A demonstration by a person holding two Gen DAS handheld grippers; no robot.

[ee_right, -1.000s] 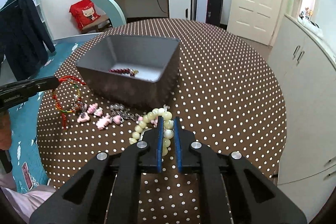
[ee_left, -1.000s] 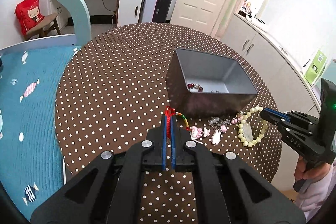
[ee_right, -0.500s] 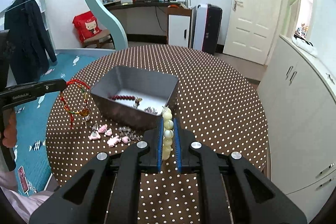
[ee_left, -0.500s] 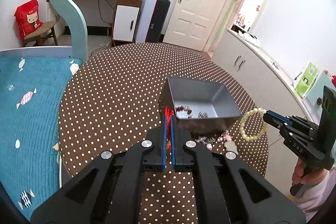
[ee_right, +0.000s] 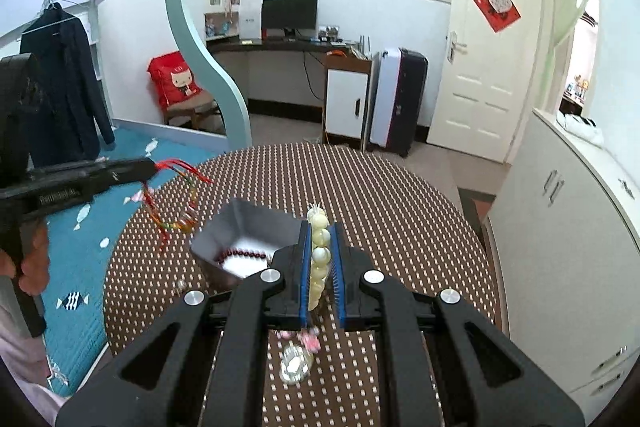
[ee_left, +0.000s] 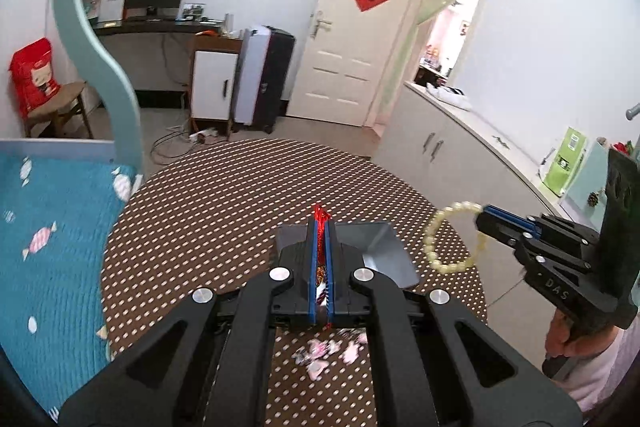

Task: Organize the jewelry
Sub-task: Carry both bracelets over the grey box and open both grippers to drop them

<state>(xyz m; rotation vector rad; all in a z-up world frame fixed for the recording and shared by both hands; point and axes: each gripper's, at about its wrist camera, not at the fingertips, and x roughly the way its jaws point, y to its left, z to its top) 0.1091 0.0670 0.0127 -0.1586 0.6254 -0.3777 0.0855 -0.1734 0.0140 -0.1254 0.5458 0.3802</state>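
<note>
Both bracelets are off the table (ee_left: 208, 227) now compared to a sec ago, the left gripper (ee_left: 320, 259) clamped on the red cord one (ee_right: 176, 199) and the right gripper (ee_right: 320, 259) clamped on the bead one (ee_left: 448, 239), both dangling near the tray (ee_right: 248, 223), so dropping them in looks next.

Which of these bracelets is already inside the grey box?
The dark red beaded bracelet, lying in the grey box. The pale bead bracelet hangs from the right gripper, the red string one from the left gripper.

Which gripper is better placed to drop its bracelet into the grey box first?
Probably right: the right gripper holds the pale bead bracelet right by the grey box; the left gripper's red string bracelet hangs off to its side.
</note>
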